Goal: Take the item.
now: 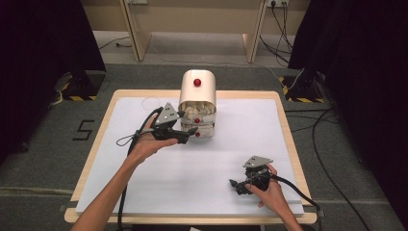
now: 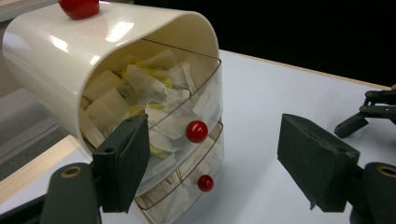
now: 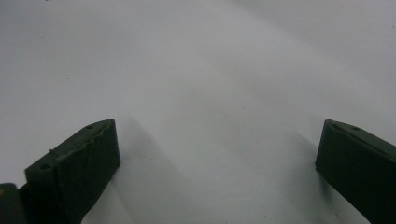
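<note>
Left gripper (image 2: 212,172) hung wide open before the cream drawer box (image 2: 107,51) at the table's far middle (upper knob (image 2: 196,131) between its jaws); a skewed pinch could slip off.

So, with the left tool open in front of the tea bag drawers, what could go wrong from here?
1. The left tool is wide open around the upper red knob; closing off-centre could miss the small ball.
2. The cream container stands free while the right tool is far away; pulling might drag it.
</note>
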